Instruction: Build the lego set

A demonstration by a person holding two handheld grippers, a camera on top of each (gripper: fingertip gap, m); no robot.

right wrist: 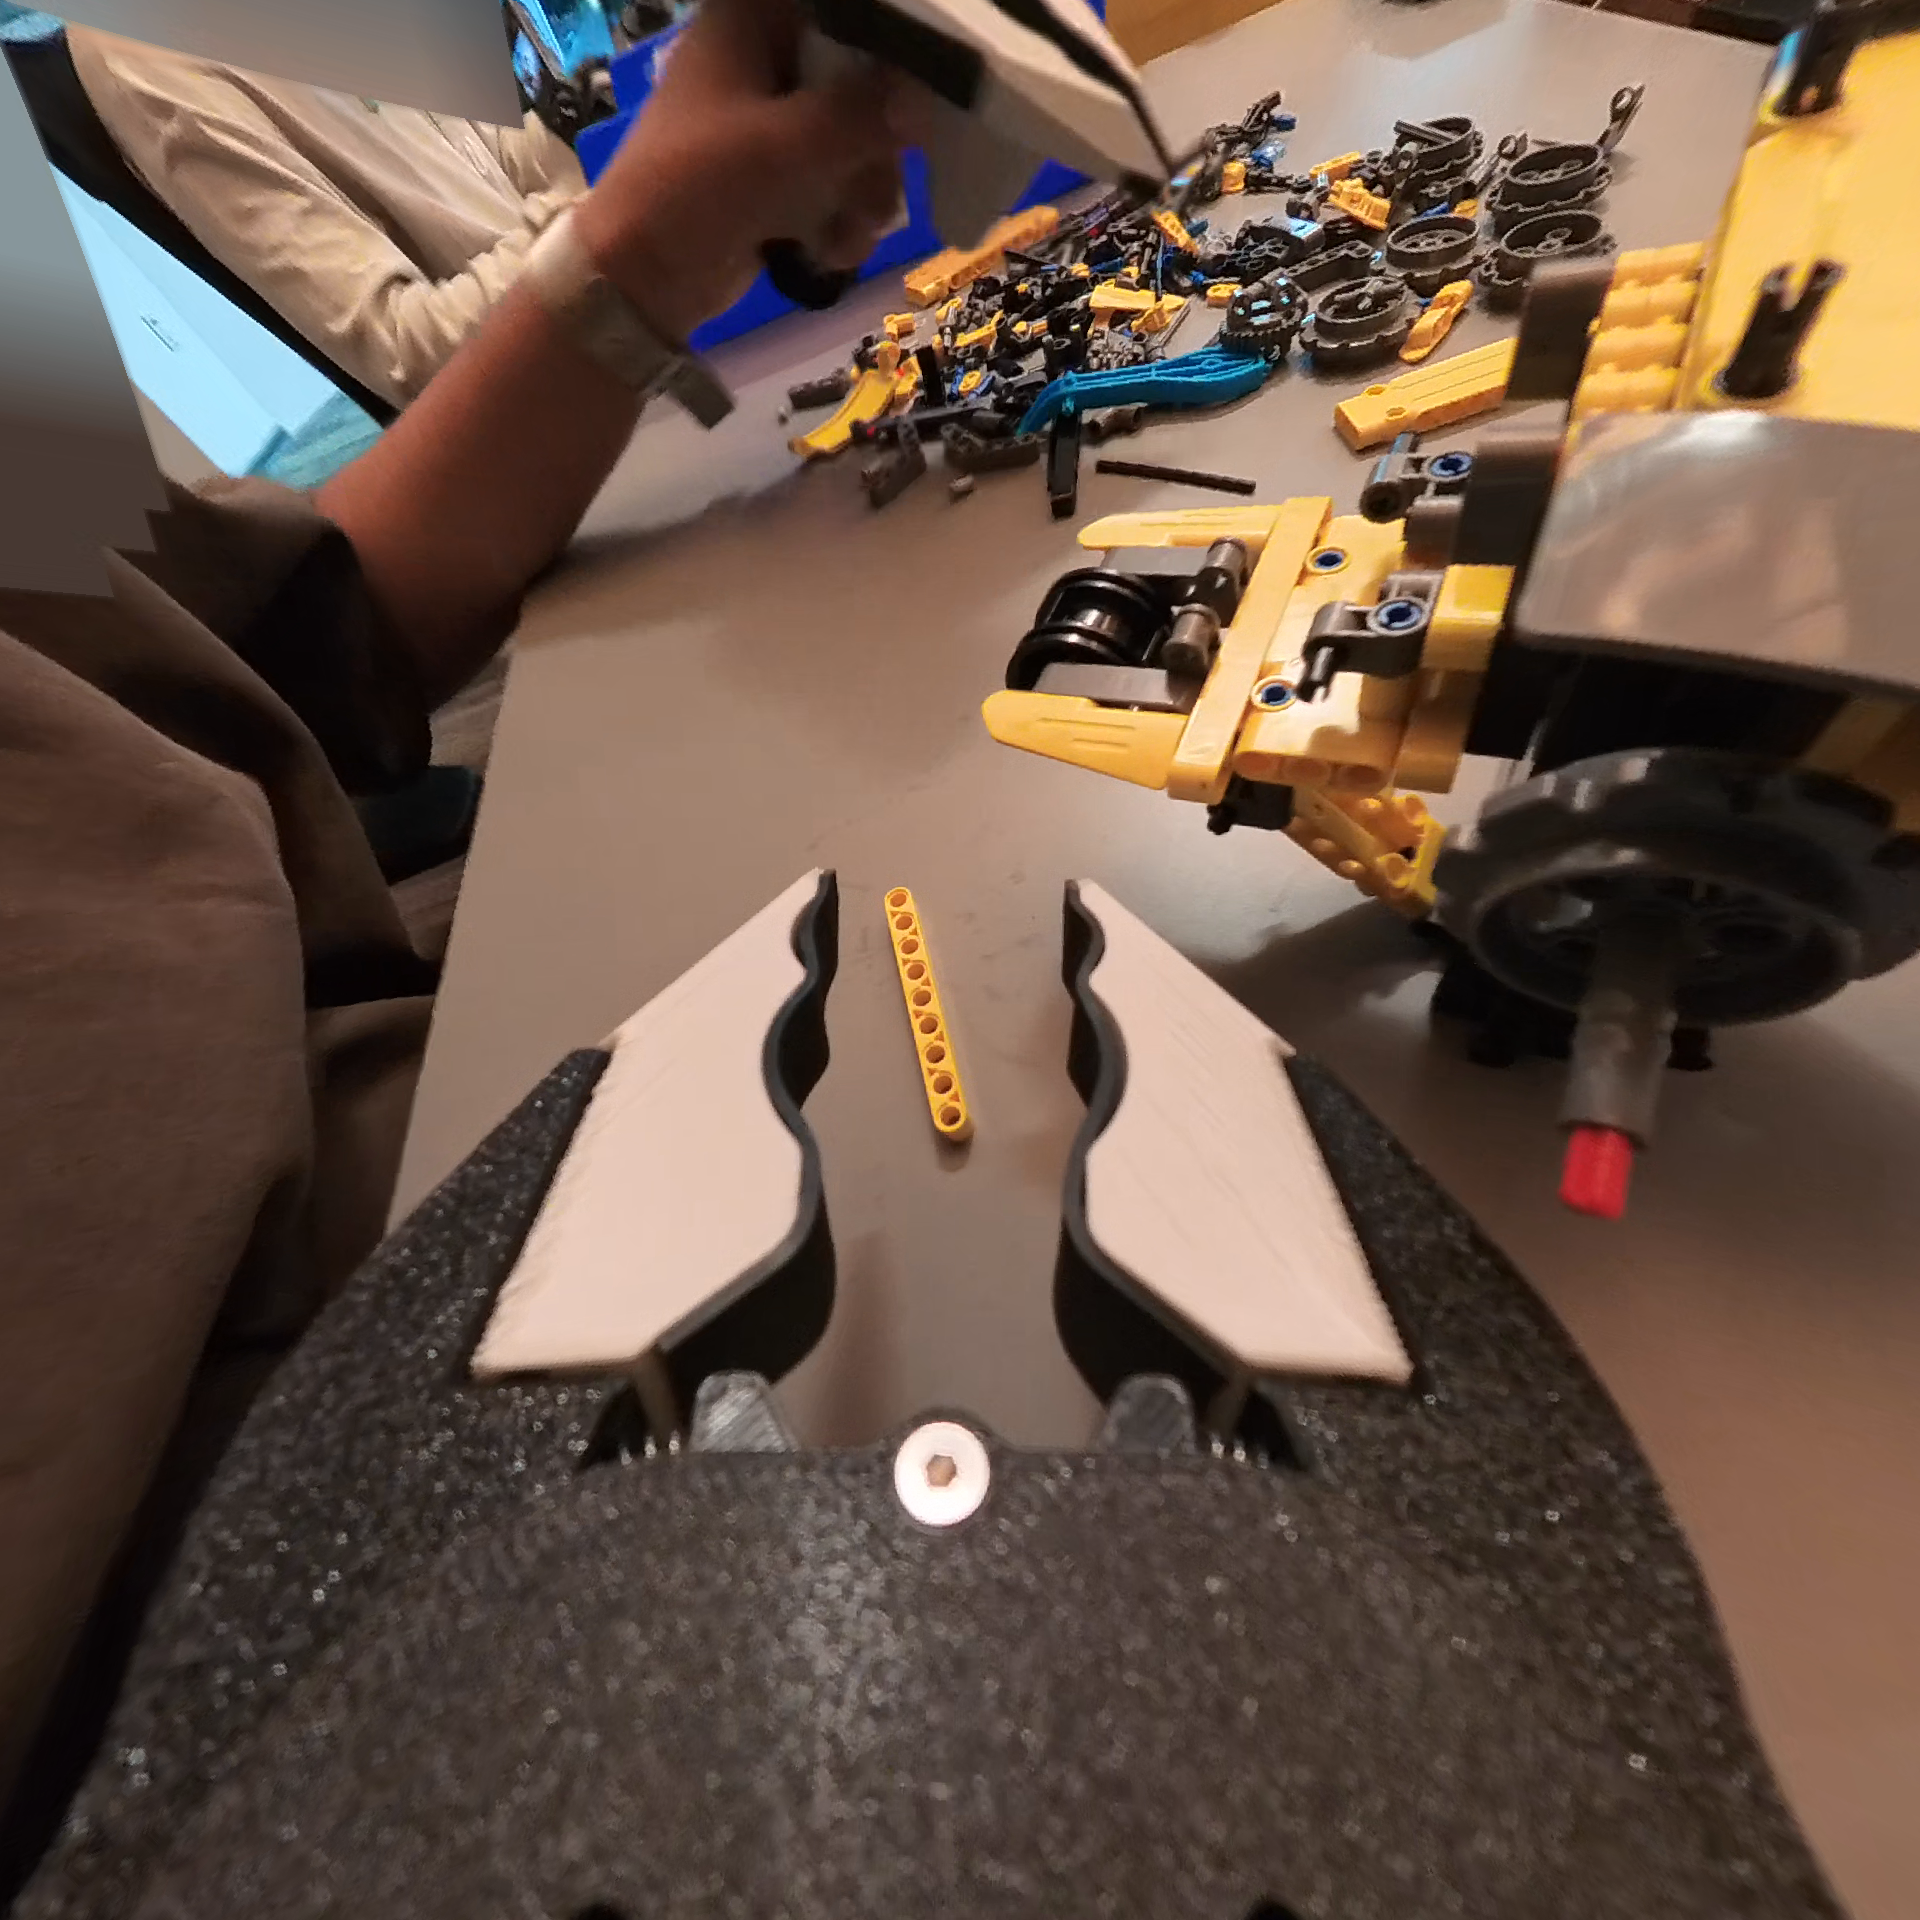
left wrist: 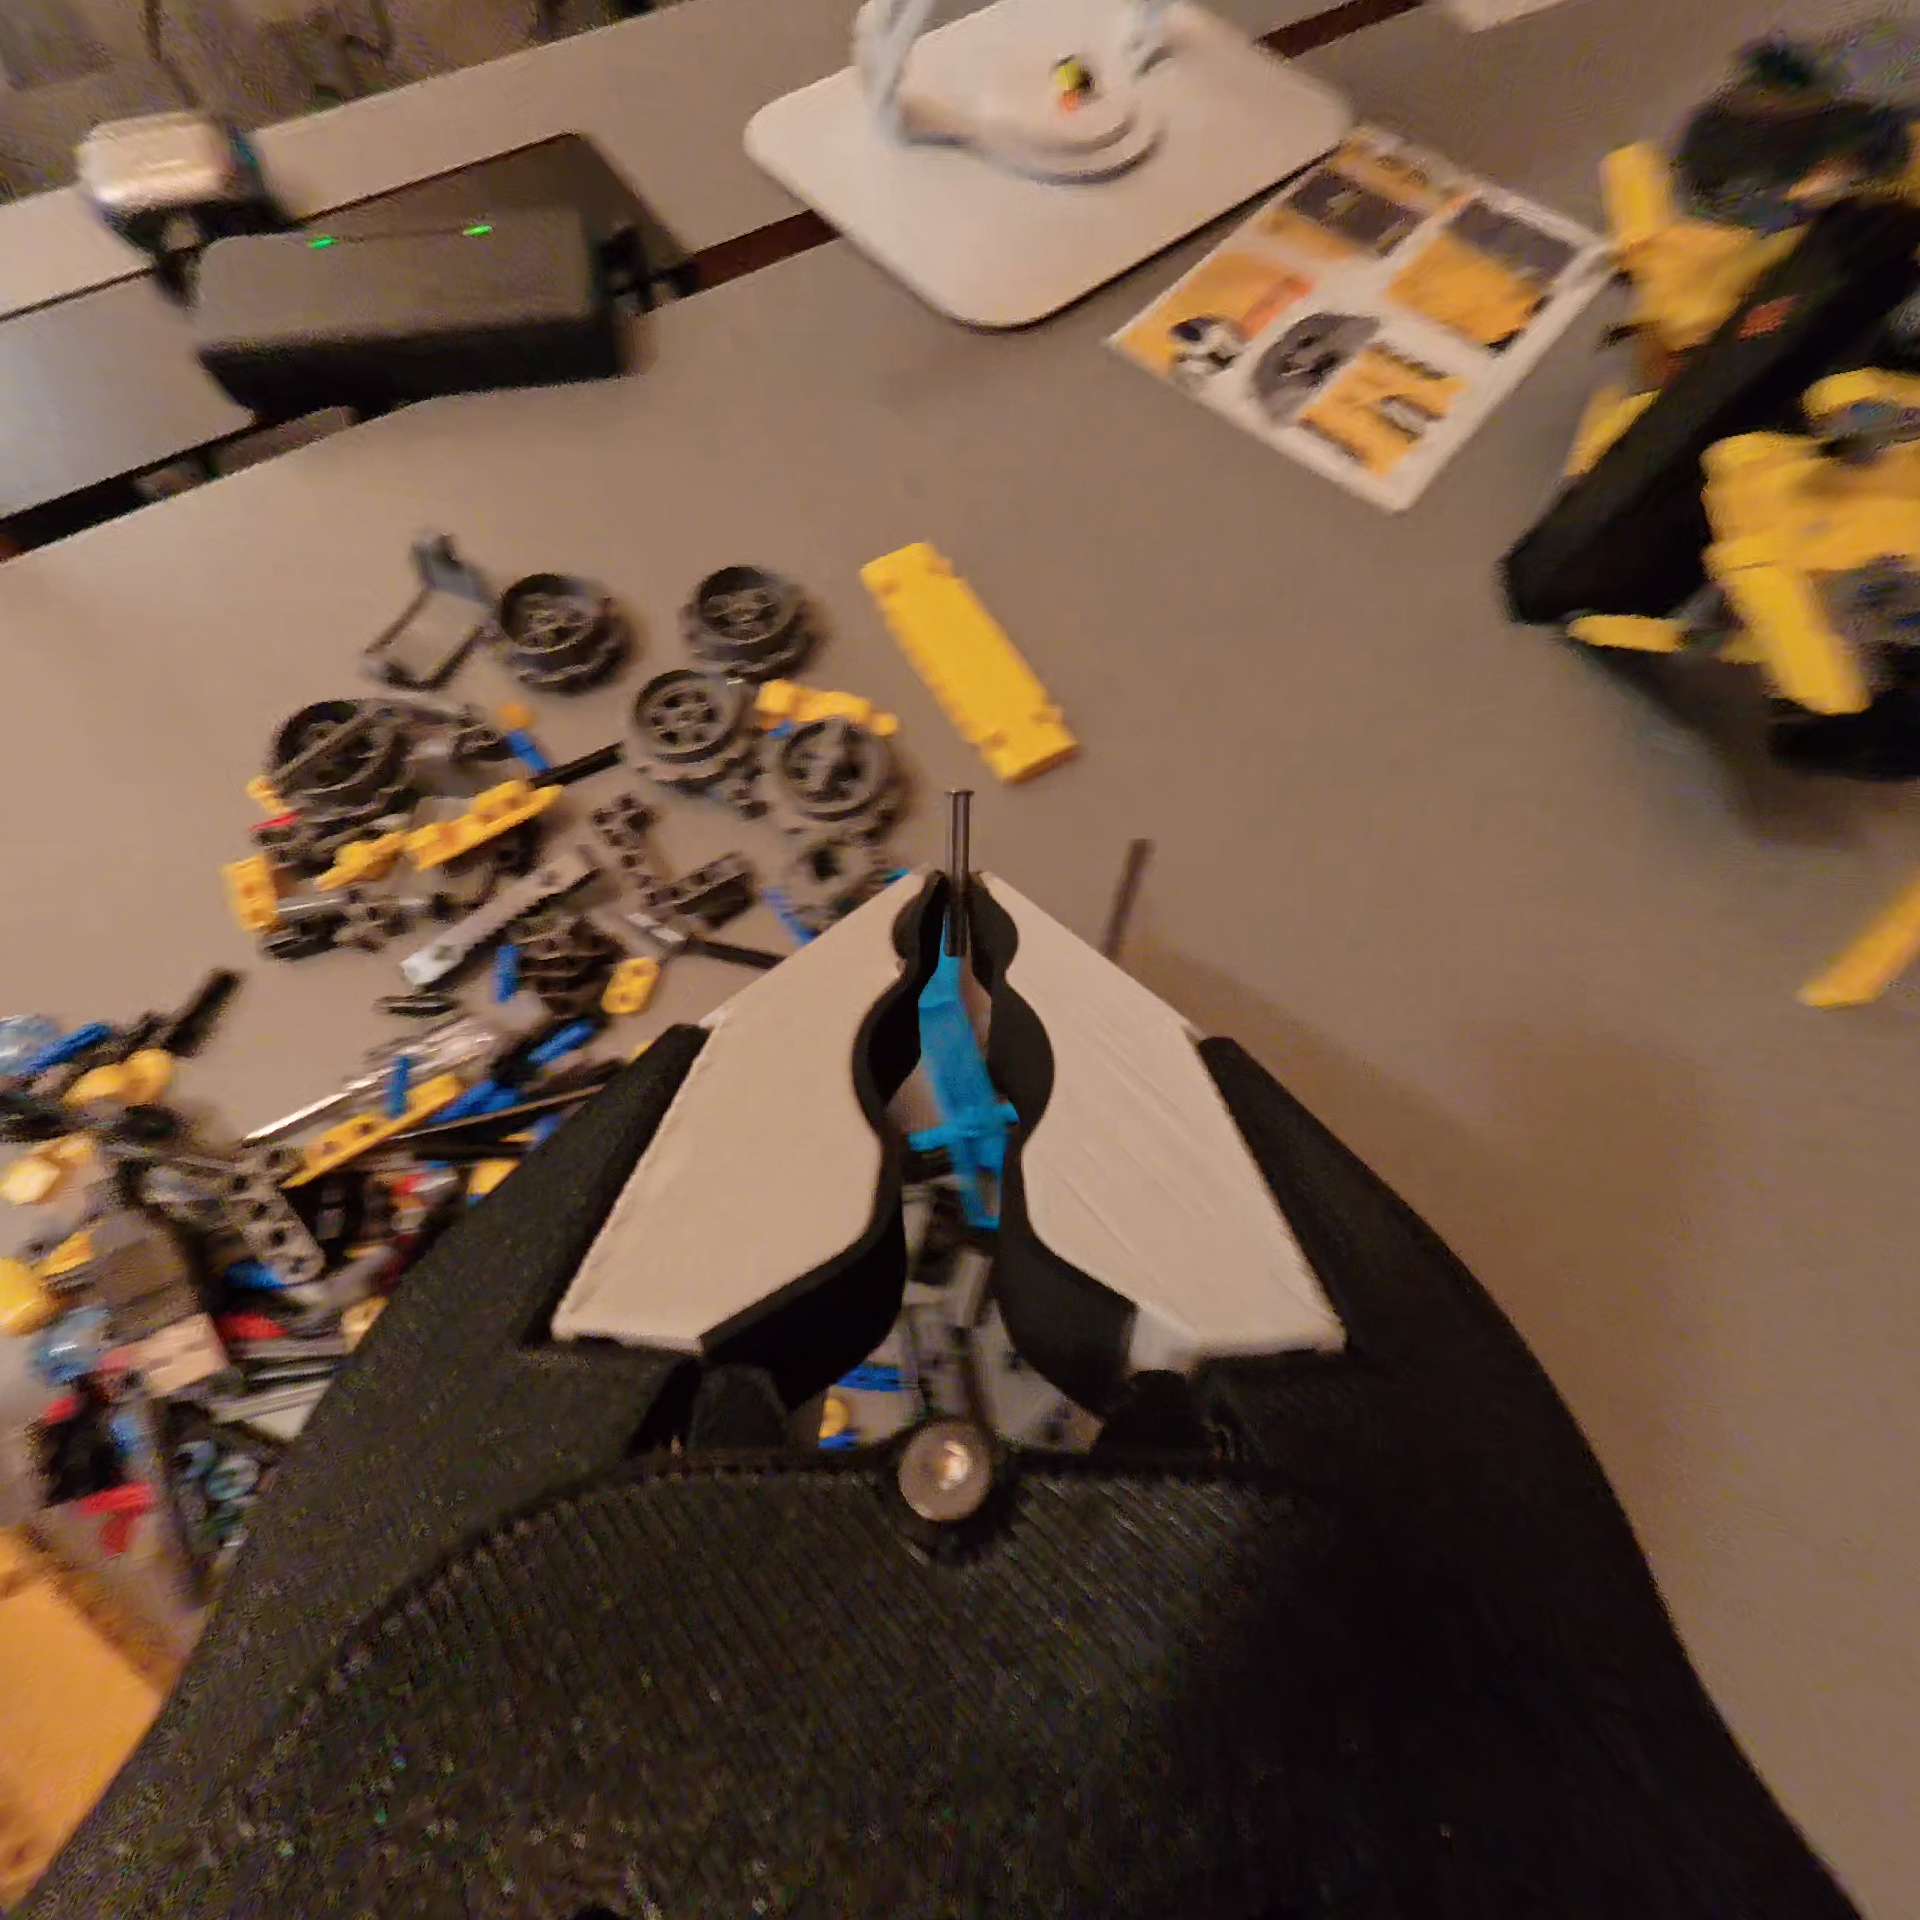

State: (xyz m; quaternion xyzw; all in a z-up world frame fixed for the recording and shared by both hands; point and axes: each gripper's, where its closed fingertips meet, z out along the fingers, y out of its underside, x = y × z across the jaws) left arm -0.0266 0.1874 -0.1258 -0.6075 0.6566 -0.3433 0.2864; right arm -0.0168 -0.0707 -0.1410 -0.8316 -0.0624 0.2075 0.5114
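Observation:
My left gripper (left wrist: 957, 883) is shut on a thin black axle (left wrist: 957, 847) that sticks up past its tips, held above the grey table. A blue curved piece (left wrist: 954, 1049) shows through the gap between its fingers, below. It hovers beside a pile of loose building parts (left wrist: 540, 831) with black wheels. My right gripper (right wrist: 948, 904) is open and empty, low over the table, with a long yellow holed beam (right wrist: 925, 1013) lying on the table between its fingers. The left gripper also shows in the right wrist view (right wrist: 1039, 73), held by a hand.
A partly built yellow and black toy vehicle (right wrist: 1558, 644) stands right of the right gripper, also at far right in the left wrist view (left wrist: 1766, 447). A yellow panel (left wrist: 966, 660), a printed leaflet (left wrist: 1361, 312), a white pad (left wrist: 1039, 156) and a black box (left wrist: 416, 291) lie beyond. A person's arm (right wrist: 468, 447) crosses the left. Spacing between my two grippers at the tips: around 25 cm.

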